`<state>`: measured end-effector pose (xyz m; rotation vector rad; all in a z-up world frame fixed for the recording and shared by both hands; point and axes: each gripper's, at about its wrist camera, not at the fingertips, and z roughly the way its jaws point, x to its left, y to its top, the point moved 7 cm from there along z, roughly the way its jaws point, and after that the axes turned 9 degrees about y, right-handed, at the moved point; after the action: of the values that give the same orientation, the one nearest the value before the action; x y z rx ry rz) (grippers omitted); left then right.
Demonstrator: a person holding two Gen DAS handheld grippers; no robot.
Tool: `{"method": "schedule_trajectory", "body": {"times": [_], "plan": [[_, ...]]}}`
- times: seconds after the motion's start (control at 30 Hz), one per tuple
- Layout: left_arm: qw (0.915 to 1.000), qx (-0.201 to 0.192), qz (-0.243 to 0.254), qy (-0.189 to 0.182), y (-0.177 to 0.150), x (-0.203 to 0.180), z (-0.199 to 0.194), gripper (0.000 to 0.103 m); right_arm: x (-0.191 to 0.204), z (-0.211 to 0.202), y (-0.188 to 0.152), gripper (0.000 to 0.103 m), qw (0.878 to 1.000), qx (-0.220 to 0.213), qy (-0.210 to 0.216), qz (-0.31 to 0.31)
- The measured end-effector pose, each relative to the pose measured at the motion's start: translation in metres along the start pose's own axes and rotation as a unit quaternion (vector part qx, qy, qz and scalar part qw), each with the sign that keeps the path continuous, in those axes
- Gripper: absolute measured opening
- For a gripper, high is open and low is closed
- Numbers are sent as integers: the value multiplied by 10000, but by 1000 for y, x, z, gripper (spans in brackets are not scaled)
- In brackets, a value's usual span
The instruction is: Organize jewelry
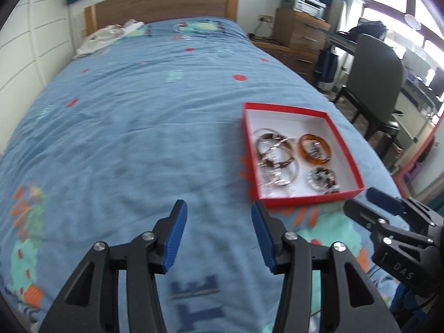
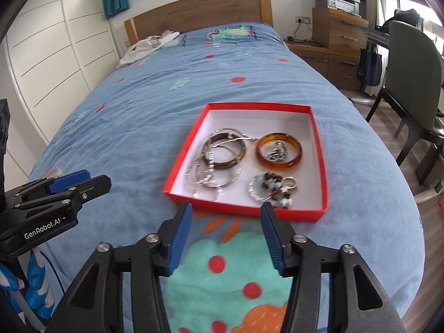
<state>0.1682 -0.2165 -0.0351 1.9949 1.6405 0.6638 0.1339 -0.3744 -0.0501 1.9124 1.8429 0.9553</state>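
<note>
A shallow red box [image 2: 177,172] with a white floor lies on the blue bedspread; in the left wrist view the red box [image 1: 305,200] is at the right. Inside it lie an amber bangle [image 2: 279,151] with small silver pieces in its ring, a pile of thin hoops and a dark bangle [image 2: 222,158], and a beaded bracelet [image 2: 273,187]. My right gripper [image 2: 226,213] stands open just short of the box's near wall, nothing between its blue pads. My left gripper [image 1: 219,211] is open over bare bedspread, left of the box. Each gripper shows at the other view's edge.
The bed [image 2: 166,97] has a wooden headboard [image 2: 199,11] and a white garment [image 2: 147,45] near it. White wardrobe doors [image 2: 55,41] run along the left. A wooden drawer unit [image 2: 338,30] and a dark chair [image 2: 410,83] stand to the right, past the bed's edge.
</note>
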Motion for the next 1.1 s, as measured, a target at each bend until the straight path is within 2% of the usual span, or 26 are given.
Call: {"method": "schedule_trajectory", "body": {"times": [0.1,0.17,0.23,0.5,0.63,1.1], "plan": [[9997,-72,-117,220,-11,23,-16,46,17,-7,-5,59,10000,-29,22,-71],[9990,-132,-185,389,-18,37,-25,46,28,-12,-8,66,9999,-55,36,-127],[9978,-179,-242,593,-25,54,-34,46,39,-18,-11,78,9998,-108,42,-181],[9923,-228,-665,1019,-57,114,-64,46,80,-40,-21,93,9987,-283,61,-418],[9902,-306,-745,1140,-69,130,-77,54,92,-49,-30,102,9985,-332,37,-438],[9906,-664,-680,983,-81,126,-113,63,102,-79,-49,102,9973,-506,-74,-530]]}}
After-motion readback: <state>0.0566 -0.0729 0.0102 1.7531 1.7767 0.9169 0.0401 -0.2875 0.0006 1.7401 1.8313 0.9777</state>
